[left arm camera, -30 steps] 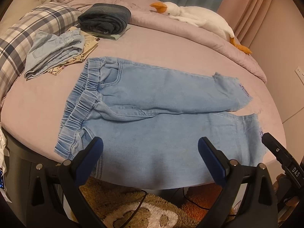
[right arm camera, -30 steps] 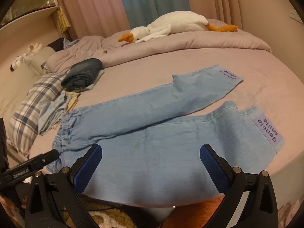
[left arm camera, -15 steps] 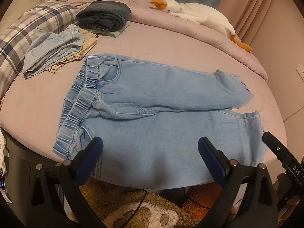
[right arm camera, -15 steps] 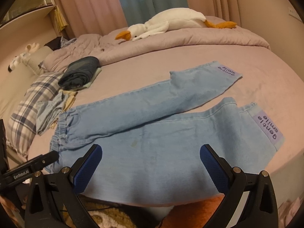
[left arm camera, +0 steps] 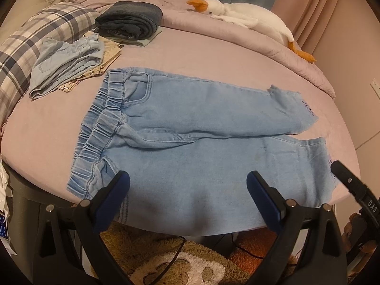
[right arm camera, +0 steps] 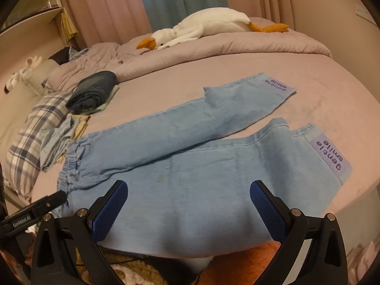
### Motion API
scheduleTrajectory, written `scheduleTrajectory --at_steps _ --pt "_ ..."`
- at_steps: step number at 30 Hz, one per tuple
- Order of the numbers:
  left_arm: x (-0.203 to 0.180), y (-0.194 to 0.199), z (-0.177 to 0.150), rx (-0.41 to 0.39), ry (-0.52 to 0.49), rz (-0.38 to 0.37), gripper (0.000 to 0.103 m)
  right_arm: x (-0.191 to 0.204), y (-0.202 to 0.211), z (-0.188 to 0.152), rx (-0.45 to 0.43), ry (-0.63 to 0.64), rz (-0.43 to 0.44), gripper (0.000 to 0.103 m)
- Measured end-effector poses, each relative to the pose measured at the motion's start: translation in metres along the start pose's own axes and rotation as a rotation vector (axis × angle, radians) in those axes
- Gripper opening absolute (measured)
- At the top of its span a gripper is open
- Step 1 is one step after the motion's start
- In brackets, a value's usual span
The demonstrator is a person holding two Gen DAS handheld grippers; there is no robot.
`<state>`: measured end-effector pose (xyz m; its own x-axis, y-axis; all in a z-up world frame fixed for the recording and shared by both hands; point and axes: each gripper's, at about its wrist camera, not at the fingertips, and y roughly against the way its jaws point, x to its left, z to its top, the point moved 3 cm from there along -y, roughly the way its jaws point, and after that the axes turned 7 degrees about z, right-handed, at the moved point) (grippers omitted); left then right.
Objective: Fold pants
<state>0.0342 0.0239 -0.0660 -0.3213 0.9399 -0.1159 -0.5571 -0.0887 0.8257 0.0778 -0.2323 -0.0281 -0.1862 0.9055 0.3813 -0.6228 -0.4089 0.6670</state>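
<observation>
Light blue jeans (left arm camera: 201, 128) lie flat on the pink bed, elastic waistband at the left, both legs stretched to the right. They also show in the right wrist view (right arm camera: 190, 156), with purple "gentle smile" patches at the hems. My left gripper (left arm camera: 187, 190) is open and empty above the near leg's front edge, toward the waist. My right gripper (right arm camera: 188, 197) is open and empty above the same leg, toward the hem. The near leg's edge hangs over the bed's front edge.
Folded dark jeans (left arm camera: 129, 20) and a pale blue garment pile (left arm camera: 68, 64) lie at the back left by a plaid pillow (left arm camera: 28, 47). A white goose plush (left arm camera: 242, 16) lies on the rumpled duvet at the back. A shaggy rug (left arm camera: 166, 261) lies below the bed edge.
Both grippers have drifted slightly forward and up over the bed. The jeans have not moved and both grippers stay open.
</observation>
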Motion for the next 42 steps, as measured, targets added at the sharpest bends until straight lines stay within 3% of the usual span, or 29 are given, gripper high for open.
scheduleTrajectory --at_steps 6,17,29,32,38,41,42 --pt "0.004 0.001 0.001 0.003 0.016 -0.005 0.098 -0.007 0.006 0.004 -0.033 -0.044 0.026 0.102" --pt "0.014 -0.006 0.001 0.014 0.033 0.024 0.098 -0.047 0.015 0.009 -0.075 -0.133 -0.055 0.099" --pt "0.087 -0.033 0.004 0.041 0.169 0.169 0.098 -0.177 0.028 0.000 -0.064 -0.397 -0.292 0.084" --pt "0.109 -0.040 0.002 0.056 0.214 0.203 0.098 -0.203 0.027 -0.005 -0.039 -0.443 -0.332 0.070" --pt "0.133 -0.066 -0.013 0.172 0.312 0.122 0.098 -0.238 0.016 -0.010 -0.018 -0.550 -0.290 0.070" --pt "0.136 -0.072 -0.016 0.179 0.319 0.113 0.091 -0.248 0.009 -0.013 -0.002 -0.579 -0.305 0.070" --pt "0.139 -0.075 -0.016 0.189 0.333 0.099 0.083 -0.250 0.006 -0.015 0.003 -0.589 -0.310 0.070"
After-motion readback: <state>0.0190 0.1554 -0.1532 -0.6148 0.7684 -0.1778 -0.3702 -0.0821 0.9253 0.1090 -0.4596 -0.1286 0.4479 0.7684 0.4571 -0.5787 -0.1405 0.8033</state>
